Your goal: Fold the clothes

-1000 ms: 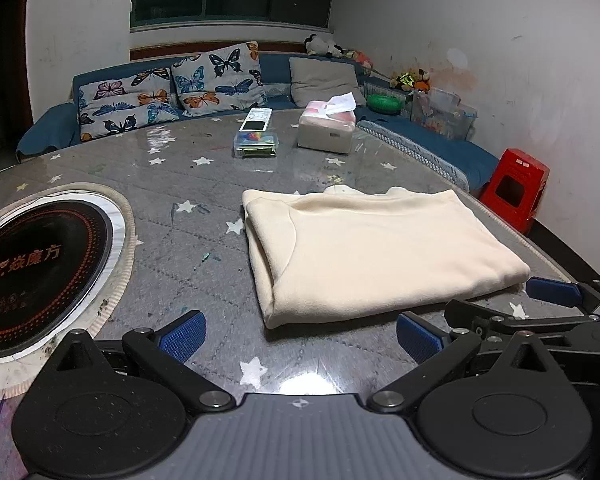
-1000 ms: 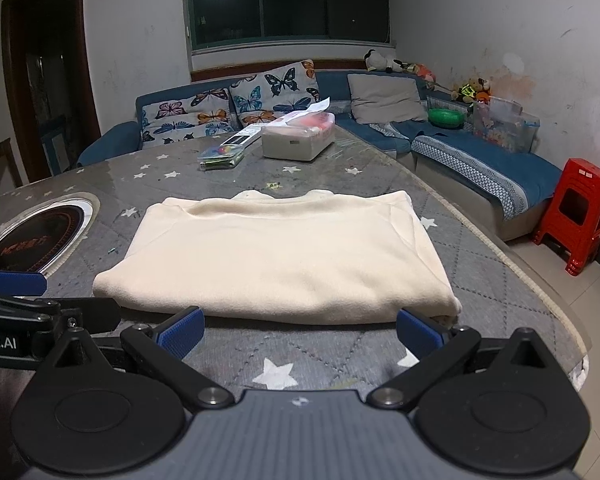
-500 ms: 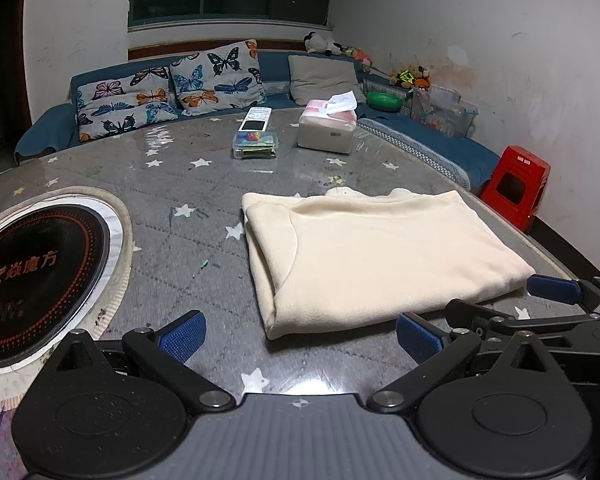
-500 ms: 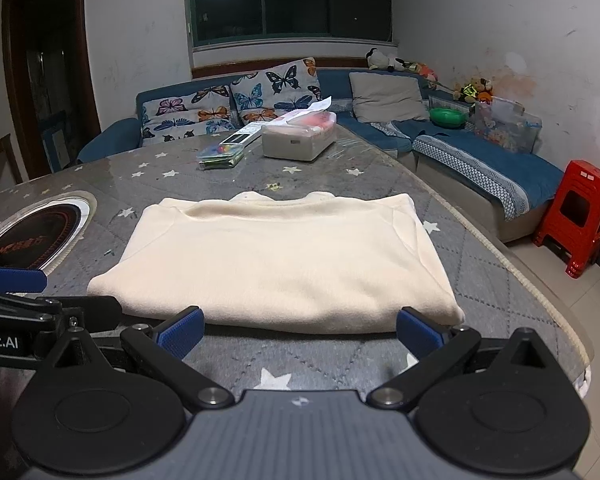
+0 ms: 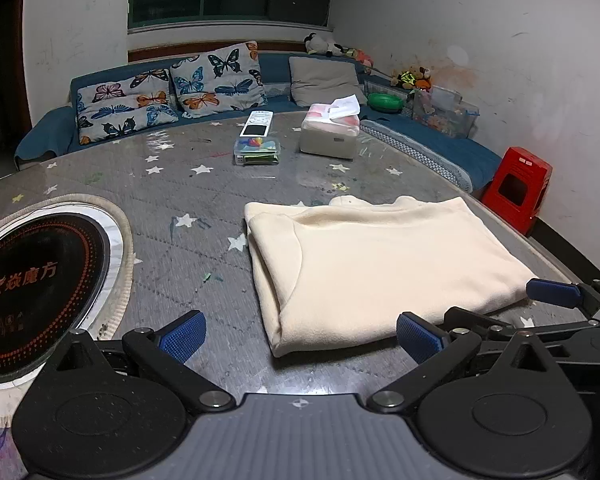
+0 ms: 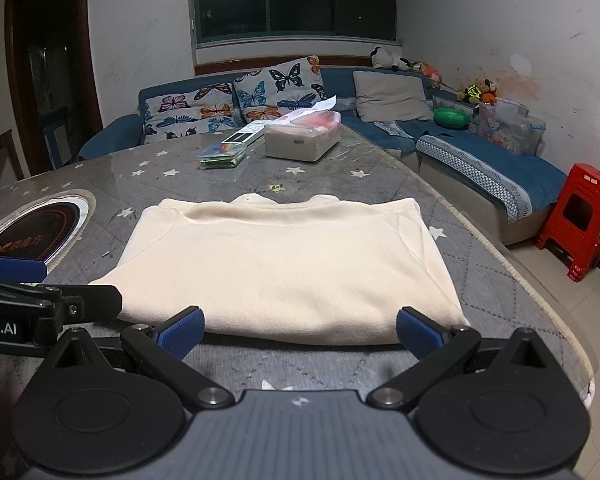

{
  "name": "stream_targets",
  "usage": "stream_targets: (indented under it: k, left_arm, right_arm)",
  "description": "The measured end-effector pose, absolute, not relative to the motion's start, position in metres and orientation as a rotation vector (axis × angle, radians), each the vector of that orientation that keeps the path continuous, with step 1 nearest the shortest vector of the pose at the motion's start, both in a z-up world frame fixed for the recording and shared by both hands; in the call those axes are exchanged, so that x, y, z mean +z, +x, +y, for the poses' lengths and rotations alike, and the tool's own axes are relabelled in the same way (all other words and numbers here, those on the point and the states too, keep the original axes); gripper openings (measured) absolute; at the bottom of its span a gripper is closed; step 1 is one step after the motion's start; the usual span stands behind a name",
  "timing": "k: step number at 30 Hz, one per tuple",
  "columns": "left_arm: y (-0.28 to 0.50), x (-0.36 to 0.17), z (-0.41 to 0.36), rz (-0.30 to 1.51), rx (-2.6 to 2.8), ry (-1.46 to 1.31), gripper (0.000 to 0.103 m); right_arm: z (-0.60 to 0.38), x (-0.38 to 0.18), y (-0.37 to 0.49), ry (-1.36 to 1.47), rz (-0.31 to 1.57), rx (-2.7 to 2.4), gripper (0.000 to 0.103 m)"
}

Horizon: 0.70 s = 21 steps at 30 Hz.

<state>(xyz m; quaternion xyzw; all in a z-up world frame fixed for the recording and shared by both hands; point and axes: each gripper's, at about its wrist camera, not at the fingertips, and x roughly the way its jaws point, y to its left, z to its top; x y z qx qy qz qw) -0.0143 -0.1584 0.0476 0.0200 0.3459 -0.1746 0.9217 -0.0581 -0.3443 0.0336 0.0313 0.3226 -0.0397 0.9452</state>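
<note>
- A cream sweatshirt (image 6: 284, 264) lies folded into a flat rectangle on a round grey counter (image 6: 340, 172) patterned with white stars.
- The neckline of the garment faces the far side of the counter; the nearest folded edge lies just in front of both tools.
- The left hand-held gripper (image 5: 300, 332) has its blue-padded fingers (image 5: 182, 334) spread wide, with nothing between them. It sits low over the counter at the sweatshirt's near left corner.
- The right hand-held gripper (image 6: 298, 330) is also spread wide and empty. Its two blue pads sit just before the sweatshirt's near edge; whether they touch the fabric cannot be told.
- In the right wrist view, the left tool's arm and one blue pad reach in from the left edge, beside the sweatshirt's near left corner.
- A round black induction cooktop (image 5: 32, 284) with red markings is set into the counter, left of the sweatshirt and apart from it.
- On the far side of the counter stand a tissue box (image 5: 330, 136) with a tissue sticking up, and a small clear plastic box (image 5: 257, 150) of colourful items with a white remote control (image 5: 257, 124) behind it.
- A blue sofa (image 6: 476, 160) with butterfly cushions (image 6: 276, 88) curves behind the counter, and a red plastic stool (image 6: 578, 216) stands on the floor to the right.
</note>
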Motion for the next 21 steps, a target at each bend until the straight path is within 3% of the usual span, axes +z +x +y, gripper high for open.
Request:
stream_targets:
  k: [21]
  left_arm:
    - [-0.004, 0.049, -0.151, 0.711, -0.337, 0.029, 0.103]
  right_arm:
    - [-0.341, 0.035, -0.05, 0.055, 0.658, -0.067, 0.103]
